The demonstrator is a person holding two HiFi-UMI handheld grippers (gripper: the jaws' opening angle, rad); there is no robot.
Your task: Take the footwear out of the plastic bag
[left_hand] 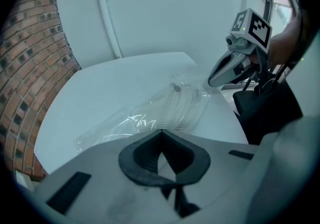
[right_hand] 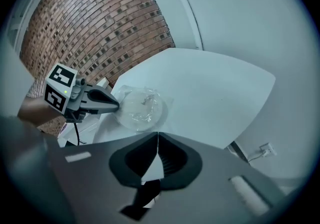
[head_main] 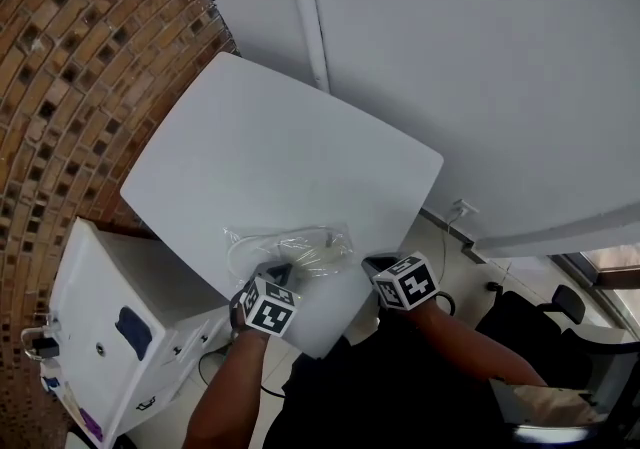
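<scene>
Where the white table [head_main: 280,137] comes to its nearest corner, a clear plastic bag [head_main: 300,245] lies flat just inside the two edges that meet there, and the footwear [left_hand: 176,104] shows through the film as a pale shape with fine ribbing; its form is otherwise hard to tell. Crinkles in the bag catch the light. Beyond it the tabletop runs broad and white to the far corner, which stands close to a white wall [head_main: 480,57] and its upright trim. A brick wall [head_main: 70,67] curves round past the left corner, and a white cabinet [head_main: 110,327] sits low beside the near left edge. The left tongs [head_main: 284,271] reach in over that edge, closed tip to tip, with their point at the bag's near rim; whether they touch the film cannot be told. The right tongs [head_main: 372,263] hang at the near right edge, just beside the bag's end, also closed and gripping nothing. A black chair [head_main: 545,312] stands off past that edge.
</scene>
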